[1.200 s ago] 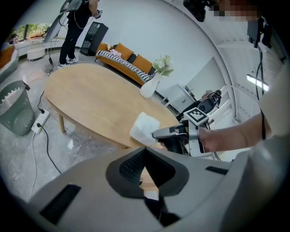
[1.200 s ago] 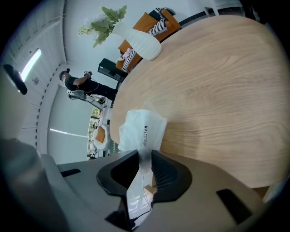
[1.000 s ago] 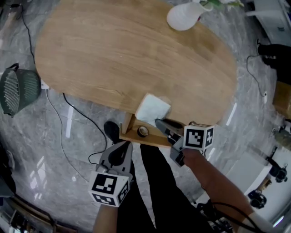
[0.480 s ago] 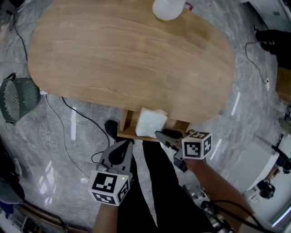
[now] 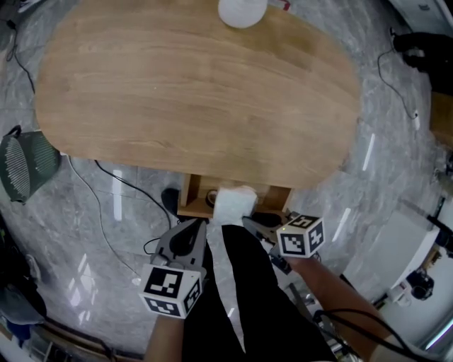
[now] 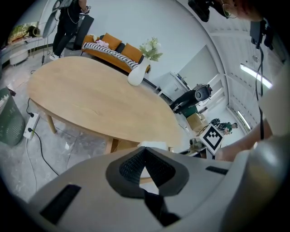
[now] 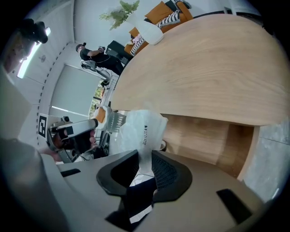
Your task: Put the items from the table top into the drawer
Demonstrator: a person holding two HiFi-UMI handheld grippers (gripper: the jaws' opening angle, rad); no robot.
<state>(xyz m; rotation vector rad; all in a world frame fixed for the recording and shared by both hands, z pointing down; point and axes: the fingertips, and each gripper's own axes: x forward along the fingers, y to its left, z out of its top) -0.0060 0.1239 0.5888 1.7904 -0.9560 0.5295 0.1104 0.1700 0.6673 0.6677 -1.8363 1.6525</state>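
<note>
My right gripper (image 5: 248,218) (image 7: 144,156) is shut on a white plastic packet (image 5: 233,200) (image 7: 139,128), which hangs crumpled over the open wooden drawer (image 5: 192,200) (image 7: 206,136) under the near edge of the oval wooden table (image 5: 198,92). A small dark ring (image 7: 162,145) lies in the drawer beside the packet. My left gripper (image 5: 195,225) (image 6: 145,149) hovers left of the drawer front, pointing at it, with its tips together and nothing between them. The packet (image 6: 152,144) shows just past its tips.
A white vase (image 5: 242,10) (image 6: 136,74) stands at the table's far edge. A green mesh basket (image 5: 25,161) and a black cable (image 5: 117,185) lie on the grey floor at the left. The person's dark trousers (image 5: 244,297) fill the space below the drawer.
The right gripper has carried the packet from the table's near edge down over the open drawer. The left gripper has hardly shifted.
</note>
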